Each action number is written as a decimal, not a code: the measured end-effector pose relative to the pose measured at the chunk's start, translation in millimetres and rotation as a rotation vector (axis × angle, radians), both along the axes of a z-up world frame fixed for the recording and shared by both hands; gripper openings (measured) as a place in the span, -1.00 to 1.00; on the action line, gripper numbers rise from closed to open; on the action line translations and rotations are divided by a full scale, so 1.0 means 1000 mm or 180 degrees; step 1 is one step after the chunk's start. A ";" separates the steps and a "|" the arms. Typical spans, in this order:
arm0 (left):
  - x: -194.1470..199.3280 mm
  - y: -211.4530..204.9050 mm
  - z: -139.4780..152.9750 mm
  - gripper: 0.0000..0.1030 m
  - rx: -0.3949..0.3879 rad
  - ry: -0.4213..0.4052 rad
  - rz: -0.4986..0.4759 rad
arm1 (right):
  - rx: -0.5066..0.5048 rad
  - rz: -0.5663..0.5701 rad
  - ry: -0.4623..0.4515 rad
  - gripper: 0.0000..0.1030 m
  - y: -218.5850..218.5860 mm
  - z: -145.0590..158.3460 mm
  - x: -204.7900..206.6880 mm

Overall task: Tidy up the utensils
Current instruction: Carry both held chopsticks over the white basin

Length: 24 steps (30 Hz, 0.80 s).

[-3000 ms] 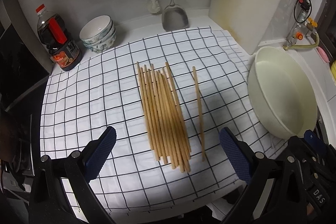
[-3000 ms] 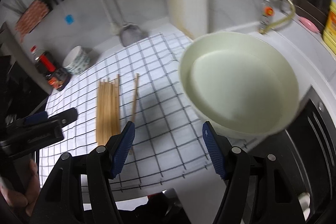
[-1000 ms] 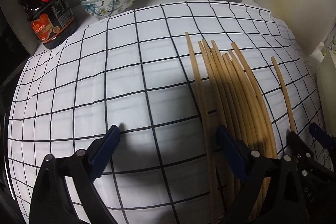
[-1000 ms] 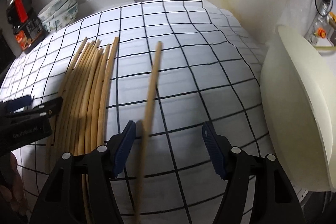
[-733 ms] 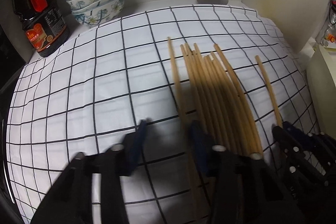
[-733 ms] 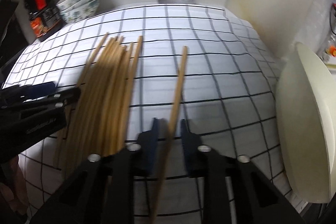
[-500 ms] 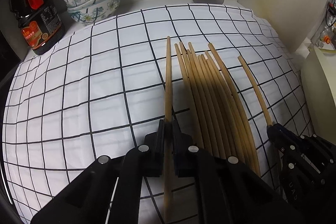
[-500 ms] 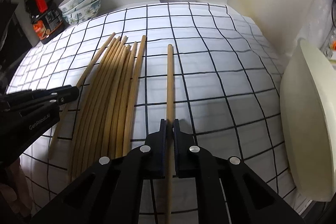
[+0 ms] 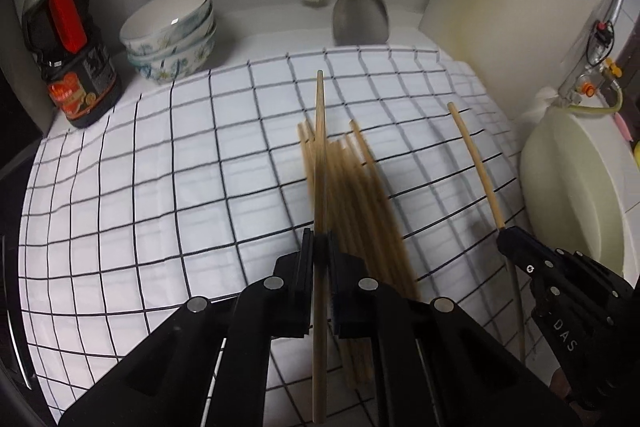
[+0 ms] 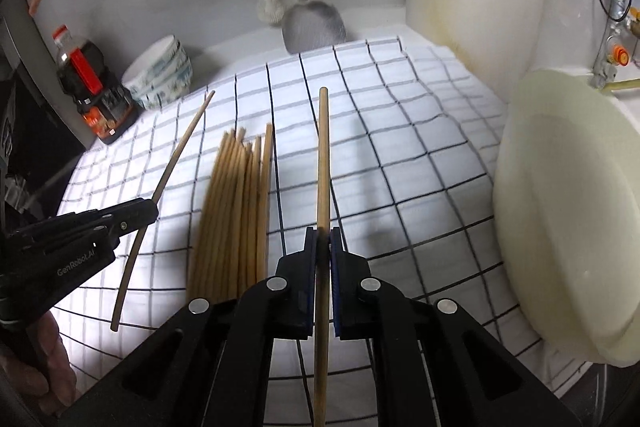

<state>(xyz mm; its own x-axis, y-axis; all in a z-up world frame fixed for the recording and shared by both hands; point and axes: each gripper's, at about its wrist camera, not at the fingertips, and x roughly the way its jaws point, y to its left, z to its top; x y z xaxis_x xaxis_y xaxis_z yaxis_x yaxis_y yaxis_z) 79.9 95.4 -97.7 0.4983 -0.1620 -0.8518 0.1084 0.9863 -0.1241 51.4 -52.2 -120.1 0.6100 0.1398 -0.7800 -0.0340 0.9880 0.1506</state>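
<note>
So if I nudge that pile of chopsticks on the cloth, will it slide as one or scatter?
The chopsticks are loose, round and thin, so they'd likely roll apart. The checked cloth looks wrinkled and may bunch. They look stiff and light.

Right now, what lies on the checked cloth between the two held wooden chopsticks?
The loose bundle of wooden chopsticks lies between the left gripper's chopstick and the right gripper's chopstick, clearest in the right wrist view.

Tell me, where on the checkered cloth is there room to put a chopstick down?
The checkered cloth is bare between the chopstick pile and the sauce bottle and bowls. There is also bare cloth between the pile and the white basin. The middle is crowded.
</note>
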 end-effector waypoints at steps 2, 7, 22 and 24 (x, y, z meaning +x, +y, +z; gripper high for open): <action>-0.002 -0.009 0.013 -0.86 -0.0031 -0.0058 -0.0053 | 0.0044 -0.0030 -0.0052 -0.88 -0.009 0.012 -0.004; -0.005 -0.046 0.042 -0.86 -0.0139 -0.0181 -0.0256 | 0.0075 -0.0205 -0.0193 -0.88 -0.044 0.039 -0.018; -0.016 -0.233 0.074 -0.86 -0.0430 -0.0152 -0.1219 | 0.0072 -0.1166 -0.0254 -0.88 -0.216 0.058 -0.071; -0.014 -0.254 0.066 -0.86 -0.0408 -0.0111 -0.1301 | 0.0136 -0.1253 -0.0228 -0.88 -0.236 0.054 -0.074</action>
<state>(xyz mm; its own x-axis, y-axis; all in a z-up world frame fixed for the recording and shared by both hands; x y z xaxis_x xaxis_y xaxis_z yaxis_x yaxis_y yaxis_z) 65.4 -158.4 -31.9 0.3993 -0.4555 -0.7957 0.4934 0.8382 -0.2322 -23.0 -287.9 -66.1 0.6761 -0.0840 -0.7320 0.3339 0.9205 0.2028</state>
